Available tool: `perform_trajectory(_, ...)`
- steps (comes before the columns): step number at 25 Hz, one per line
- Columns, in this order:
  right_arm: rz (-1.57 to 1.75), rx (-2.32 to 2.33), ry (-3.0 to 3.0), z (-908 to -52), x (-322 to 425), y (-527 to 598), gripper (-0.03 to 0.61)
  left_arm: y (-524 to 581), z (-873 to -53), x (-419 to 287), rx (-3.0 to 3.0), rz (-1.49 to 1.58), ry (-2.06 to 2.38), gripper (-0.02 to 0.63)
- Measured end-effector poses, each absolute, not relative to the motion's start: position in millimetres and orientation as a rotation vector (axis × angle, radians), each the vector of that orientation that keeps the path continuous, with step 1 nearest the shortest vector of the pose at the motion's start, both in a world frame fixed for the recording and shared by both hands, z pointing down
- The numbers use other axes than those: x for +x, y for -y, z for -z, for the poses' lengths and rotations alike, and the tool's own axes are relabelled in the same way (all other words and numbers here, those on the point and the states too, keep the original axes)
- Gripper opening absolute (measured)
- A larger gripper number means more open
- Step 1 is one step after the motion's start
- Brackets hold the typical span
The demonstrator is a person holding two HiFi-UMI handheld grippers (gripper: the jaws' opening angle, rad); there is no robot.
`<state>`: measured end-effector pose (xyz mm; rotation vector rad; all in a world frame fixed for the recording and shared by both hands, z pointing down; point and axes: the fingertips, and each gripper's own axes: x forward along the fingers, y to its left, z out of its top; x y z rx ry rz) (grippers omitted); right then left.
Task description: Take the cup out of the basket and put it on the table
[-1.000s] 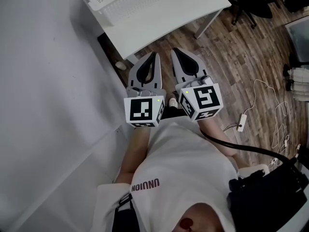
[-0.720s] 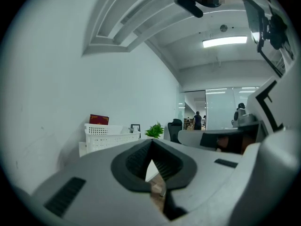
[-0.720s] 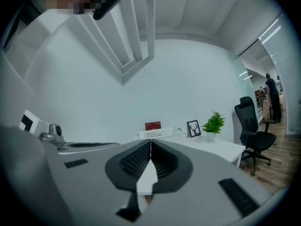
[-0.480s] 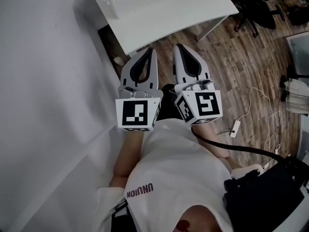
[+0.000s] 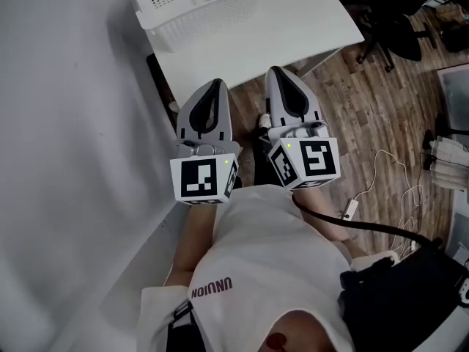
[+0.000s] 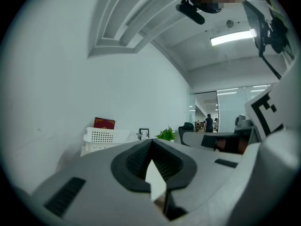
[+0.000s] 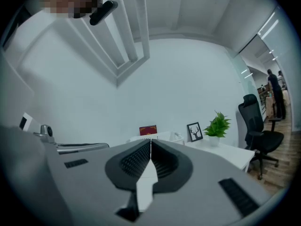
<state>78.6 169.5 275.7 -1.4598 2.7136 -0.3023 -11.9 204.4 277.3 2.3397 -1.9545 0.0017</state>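
As the left gripper point(image 5: 215, 83) and right gripper point(image 5: 278, 70) draw nearer the upper-left basket point(image 5: 183, 22), jaws pressed together and empty, the cup presumably waits inside.

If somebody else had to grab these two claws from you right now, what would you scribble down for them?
Left claw: shut, empty, held in front of the table.
Right claw: shut, empty, right beside it.
The white basket stands on the white table, at the end by the wall. The cup cannot be made out from here.
Done: nothing yet; the basket is untouched.
Left: reach the basket, open a claw, lift the cup out and set it on the bare tabletop.
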Motion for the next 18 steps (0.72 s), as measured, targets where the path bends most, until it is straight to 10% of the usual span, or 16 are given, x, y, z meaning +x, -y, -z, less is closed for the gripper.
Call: perform_trajectory(18,0.303,-1.377,-2.799,-274.4,141.1,10.0,0.020,-15.9,-265.8,73.3,2.339,-0.008,1.966,0.009)
